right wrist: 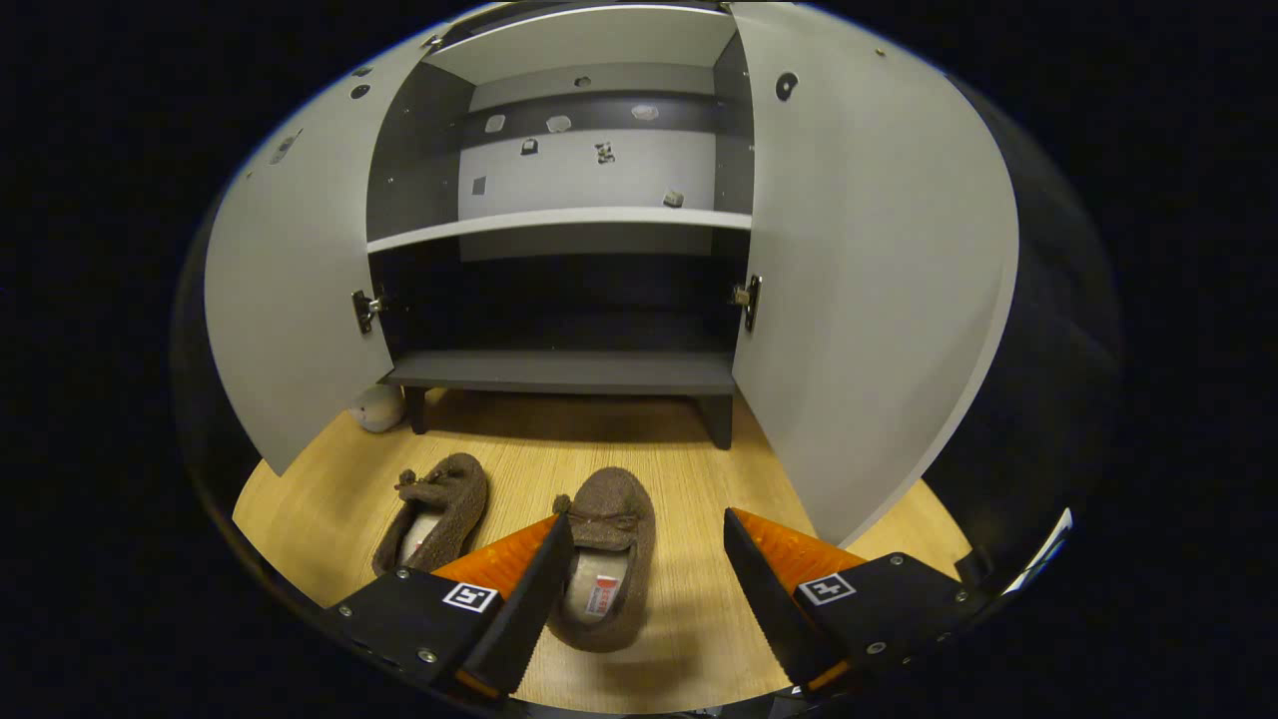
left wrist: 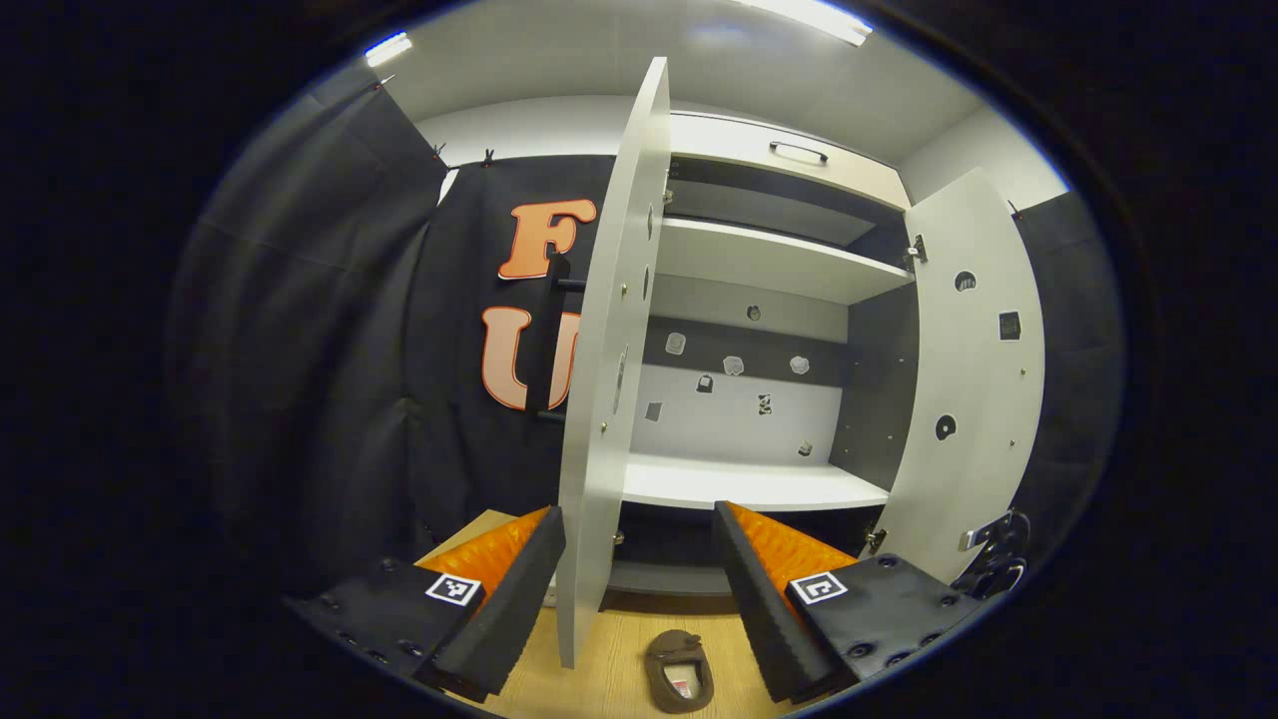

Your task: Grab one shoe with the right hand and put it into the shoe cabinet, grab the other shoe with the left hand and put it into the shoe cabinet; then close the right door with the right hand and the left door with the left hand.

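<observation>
Two brown fuzzy shoes lie on the wooden floor in front of the shoe cabinet, toes toward it. In the right gripper view the right shoe lies just ahead of my open right gripper, its heel partly behind the left finger; the left shoe lies farther left. Both cabinet doors stand open: left door, right door. My left gripper is open and held higher, facing the left door's edge; one shoe shows below between its fingers.
White shelves sit inside the cabinet, with a dark bottom shelf near the floor. A small pale round object rests by the cabinet's left foot. Another gripper's metal part shows by the right door.
</observation>
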A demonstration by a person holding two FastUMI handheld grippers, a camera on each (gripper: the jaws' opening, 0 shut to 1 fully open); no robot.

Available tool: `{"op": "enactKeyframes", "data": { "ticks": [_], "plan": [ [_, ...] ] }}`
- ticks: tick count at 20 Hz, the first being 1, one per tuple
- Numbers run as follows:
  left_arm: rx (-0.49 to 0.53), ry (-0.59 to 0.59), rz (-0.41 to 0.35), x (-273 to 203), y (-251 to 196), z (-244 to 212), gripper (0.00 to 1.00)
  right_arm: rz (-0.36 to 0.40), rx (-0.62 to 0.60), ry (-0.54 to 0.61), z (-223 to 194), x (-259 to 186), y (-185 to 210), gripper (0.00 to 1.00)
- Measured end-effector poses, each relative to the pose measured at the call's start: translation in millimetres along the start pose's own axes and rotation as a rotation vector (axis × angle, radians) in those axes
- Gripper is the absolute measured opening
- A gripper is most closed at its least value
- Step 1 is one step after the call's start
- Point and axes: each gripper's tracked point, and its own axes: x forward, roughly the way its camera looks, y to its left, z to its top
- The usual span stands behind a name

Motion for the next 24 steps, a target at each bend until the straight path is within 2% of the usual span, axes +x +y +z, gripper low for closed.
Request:
{"op": "enactKeyframes", "data": {
  "ticks": [2, 4, 5, 8, 9, 10, 11, 12, 13, 15, 18, 24],
  "plan": [
    [0.009, 0.005, 0.009, -1.9, 3.6, -1.0, 0.96, -0.008, 0.004, 0.064, -26.3, 19.1, 0.7, 0.9],
    [0.025, 0.007, 0.019, -4.6, 7.6, -1.4, 0.96, -0.023, 0.002, 0.111, -47.7, 34.0, -2.9, 0.81],
    [0.033, 0.007, 0.026, -5.6, 10.2, -2.1, 0.97, -0.022, 0.019, 0.143, -58.3, 40.6, -2.4, 0.72],
    [0.058, -0.004, 0.038, -7.6, 14.1, 0.2, 0.96, -0.005, 0.071, 0.206, -79.4, 54.6, 3.0, 0.6],
    [0.068, -0.007, 0.041, -8.9, 15.7, -0.2, 0.96, 0.001, 0.084, 0.203, -78.8, 59.0, 6.1, 0.5],
    [0.078, -0.008, 0.045, -9.1, 16.2, 0.1, 0.96, 0.009, 0.095, 0.201, -77.9, 62.7, 10.1, 0.49],
    [0.082, -0.005, 0.049, -9.1, 17.3, -1.2, 0.96, -0.005, 0.097, 0.205, -77.4, 65.2, 8.8, 0.41],
    [0.084, -0.001, 0.051, -10.0, 18.0, -2.7, 0.99, -0.026, 0.095, 0.207, -76.4, 66.2, 4.0, 0.29],
    [0.084, 0.003, 0.052, -11.3, 17.0, -4.1, 0.96, -0.039, 0.1, 0.203, -73.0, 68.4, 1.2, 0.13],
    [0.081, 0.006, 0.049, -11.5, 16.2, -5.4, 0.99, -0.037, 0.133, 0.19, -56.9, 71.3, 0.1, 0.03],
    [0.07, 0.007, 0.041, -12.7, 15.6, -6.8, 0.96, -0.027, 0.145, 0.15, -25.3, 58.9, 3.9, 0.02],
    [0.062, 0.0, 0.021, -12.3, 9.4, -8.8, 0.96, 0.012, 0.162, -0.011, 76.4, 36.7, 12.2, 0.02]
  ]
}}
